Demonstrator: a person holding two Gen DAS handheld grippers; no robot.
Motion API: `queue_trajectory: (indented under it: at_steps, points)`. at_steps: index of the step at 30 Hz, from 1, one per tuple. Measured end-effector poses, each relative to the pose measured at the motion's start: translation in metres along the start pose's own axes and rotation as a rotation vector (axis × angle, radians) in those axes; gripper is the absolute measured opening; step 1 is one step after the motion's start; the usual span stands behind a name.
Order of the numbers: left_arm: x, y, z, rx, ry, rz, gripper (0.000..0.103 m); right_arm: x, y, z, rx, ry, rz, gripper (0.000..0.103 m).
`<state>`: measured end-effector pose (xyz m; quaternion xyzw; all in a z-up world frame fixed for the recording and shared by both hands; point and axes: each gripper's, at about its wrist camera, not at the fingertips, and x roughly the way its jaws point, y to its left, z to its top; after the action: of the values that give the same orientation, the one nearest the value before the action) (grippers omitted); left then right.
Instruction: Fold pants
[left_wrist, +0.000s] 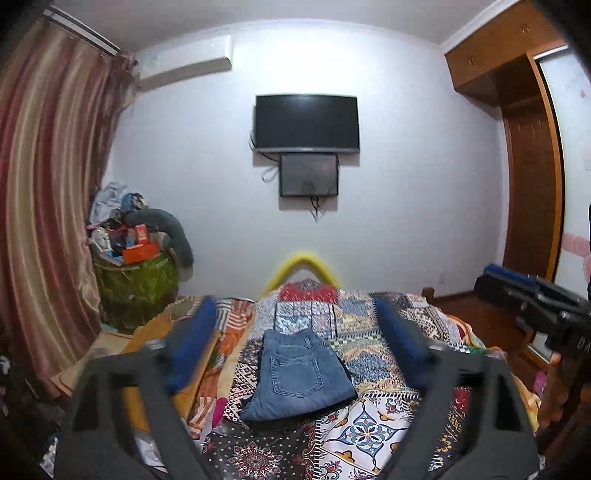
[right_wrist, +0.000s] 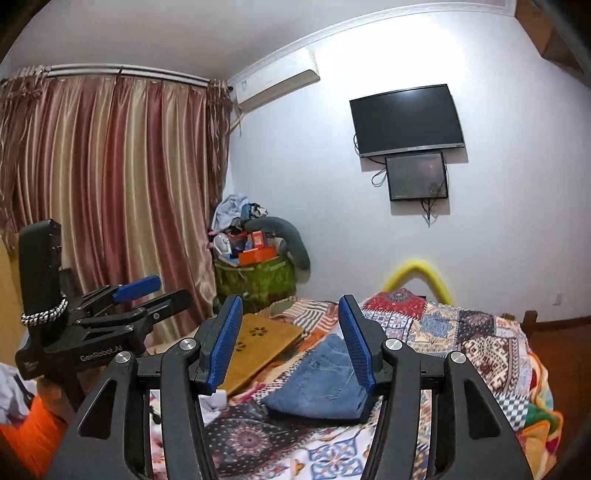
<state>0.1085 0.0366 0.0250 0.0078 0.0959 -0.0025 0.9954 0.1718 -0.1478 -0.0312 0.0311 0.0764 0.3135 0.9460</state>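
Note:
Blue denim pants (left_wrist: 299, 373) lie folded into a compact rectangle on the patchwork bedspread (left_wrist: 373, 413), back pocket up. They also show in the right wrist view (right_wrist: 325, 380). My left gripper (left_wrist: 295, 317) is open and empty, raised above and in front of the pants. It shows at the left in the right wrist view (right_wrist: 155, 291). My right gripper (right_wrist: 291, 339) is open and empty, held above the near side of the pants. It shows at the right edge in the left wrist view (left_wrist: 495, 275).
A tan board (right_wrist: 258, 350) lies on the bed left of the pants. A green basket heaped with clutter (left_wrist: 136, 269) stands in the corner by the striped curtains (right_wrist: 110, 184). A yellow footboard arch (left_wrist: 303, 267), a wall TV (left_wrist: 306, 123) and a wooden wardrobe (left_wrist: 528, 155) are beyond.

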Motion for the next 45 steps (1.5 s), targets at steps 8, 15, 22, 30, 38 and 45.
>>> queue_trajectory:
  at_steps: [8, 15, 22, 30, 38, 45]
  points:
    - [-0.017, 0.003, -0.008, -0.004, -0.023, 0.010, 0.103, 0.001, 0.005, -0.006, 0.013, -0.015, -0.116, 0.100]
    - [-0.022, 0.003, -0.015, 0.002, -0.018, 0.010, 0.103, -0.008, 0.015, -0.009, -0.039, -0.023, -0.146, 0.102]
    - [-0.022, 0.000, -0.018, 0.011, -0.019, 0.003, 0.103, -0.013, 0.015, -0.017, -0.032, -0.013, -0.140, 0.102]
    - [-0.019, -0.002, -0.022, 0.012, -0.019, -0.008, 0.103, -0.019, 0.010, -0.018, 0.000, -0.011, -0.143, 0.102]
    - [-0.013, -0.004, -0.027, 0.015, -0.005, -0.012, 0.103, -0.020, 0.008, -0.018, 0.013, 0.006, -0.139, 0.102]
    - [-0.009, -0.002, -0.027, 0.012, 0.003, -0.010, 0.103, -0.018, 0.012, -0.020, 0.002, 0.022, -0.141, 0.102]
